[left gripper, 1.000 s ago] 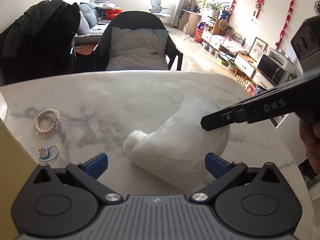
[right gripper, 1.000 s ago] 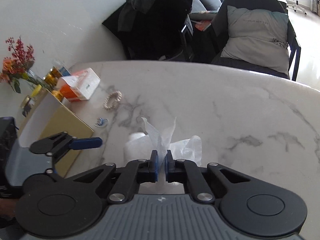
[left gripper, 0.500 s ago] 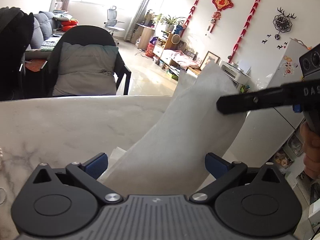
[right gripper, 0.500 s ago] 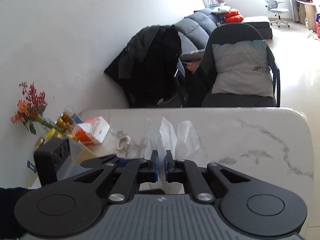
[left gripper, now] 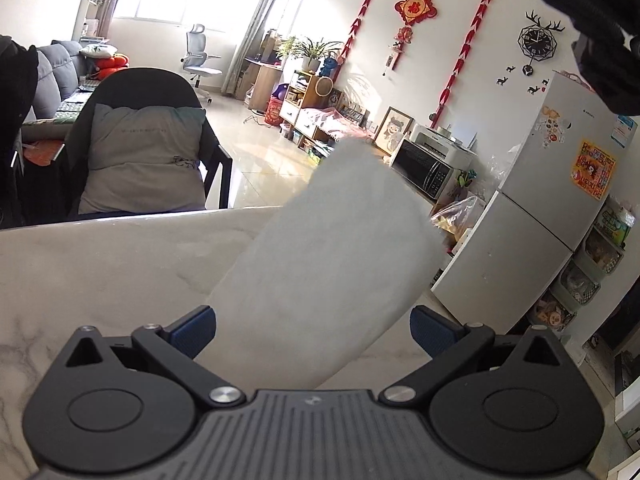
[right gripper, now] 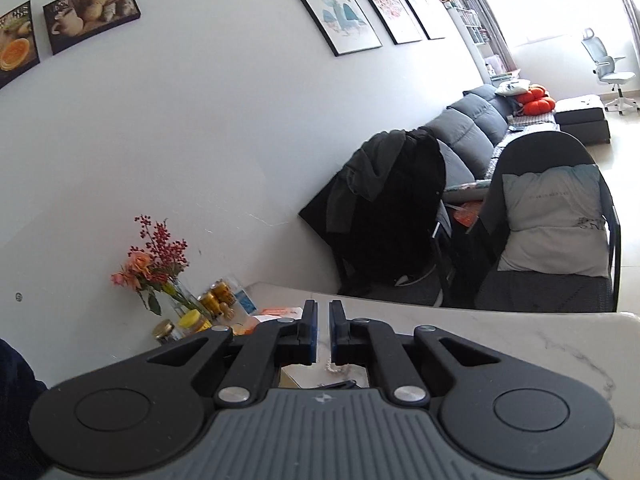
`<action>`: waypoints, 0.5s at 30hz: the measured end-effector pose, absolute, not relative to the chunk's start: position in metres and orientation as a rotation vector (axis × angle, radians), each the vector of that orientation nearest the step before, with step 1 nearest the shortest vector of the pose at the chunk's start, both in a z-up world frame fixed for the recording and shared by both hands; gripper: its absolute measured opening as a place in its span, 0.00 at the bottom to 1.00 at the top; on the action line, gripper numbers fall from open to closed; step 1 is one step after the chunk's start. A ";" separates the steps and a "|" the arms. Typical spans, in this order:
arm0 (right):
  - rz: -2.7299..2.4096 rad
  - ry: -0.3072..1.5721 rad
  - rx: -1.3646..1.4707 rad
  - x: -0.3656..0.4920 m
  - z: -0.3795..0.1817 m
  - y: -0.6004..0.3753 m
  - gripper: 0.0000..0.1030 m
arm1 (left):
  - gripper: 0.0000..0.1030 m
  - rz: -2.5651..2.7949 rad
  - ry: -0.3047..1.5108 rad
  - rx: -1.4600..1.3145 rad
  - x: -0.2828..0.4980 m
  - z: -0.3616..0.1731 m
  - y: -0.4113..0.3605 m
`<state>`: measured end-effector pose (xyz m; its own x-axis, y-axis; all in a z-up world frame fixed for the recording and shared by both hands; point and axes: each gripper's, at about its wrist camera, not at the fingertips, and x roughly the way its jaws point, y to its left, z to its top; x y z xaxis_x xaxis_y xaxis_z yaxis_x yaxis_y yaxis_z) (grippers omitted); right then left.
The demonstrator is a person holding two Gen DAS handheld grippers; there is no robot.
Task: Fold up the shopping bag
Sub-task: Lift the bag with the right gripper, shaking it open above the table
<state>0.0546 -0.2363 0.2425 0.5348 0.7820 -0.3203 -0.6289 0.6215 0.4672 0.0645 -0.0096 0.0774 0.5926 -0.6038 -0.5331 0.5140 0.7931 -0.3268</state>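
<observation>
Between the wide-apart blue pads of the left gripper (left gripper: pixel 312 330), in the left wrist view, a white bag (left gripper: pixel 328 264) rises slanted from the gripper's front toward the upper right, its top edge in the air above the marble table (left gripper: pixel 120 264). The pads stand clear of it on both sides, so this gripper is released. The bag blocks the table's far right corner and part of the floor behind. Top right, a dark blurred shape, the right gripper (left gripper: pixel 592 28), hangs well above the bag; whether it joins the bag cannot be told here. Beyond the table are a chair (left gripper: pixel 144 152) with a grey cushion, a microwave (left gripper: pixel 428 168) and a fridge (left gripper: pixel 532 216).

From the right wrist view, the right gripper (right gripper: pixel 323 334) has its jaws clenched to a thin slit; no bag shows between them, and its body hides whatever is below. Past it lie the table (right gripper: pixel 500 340), a vase of flowers (right gripper: pixel 156 268), jars (right gripper: pixel 192 320), and a coat-draped chair (right gripper: pixel 392 212).
</observation>
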 end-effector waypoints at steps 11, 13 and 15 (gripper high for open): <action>0.551 0.927 0.030 0.095 0.108 -0.236 0.59 | 1.00 -0.570 0.749 -0.115 0.051 0.070 0.004; 0.537 0.954 -0.055 0.101 0.092 -0.227 0.72 | 1.00 -0.545 0.771 -0.089 0.051 0.068 0.005; 0.532 0.947 -0.091 0.110 0.087 -0.221 0.73 | 1.00 -0.529 0.794 -0.071 0.050 0.065 0.006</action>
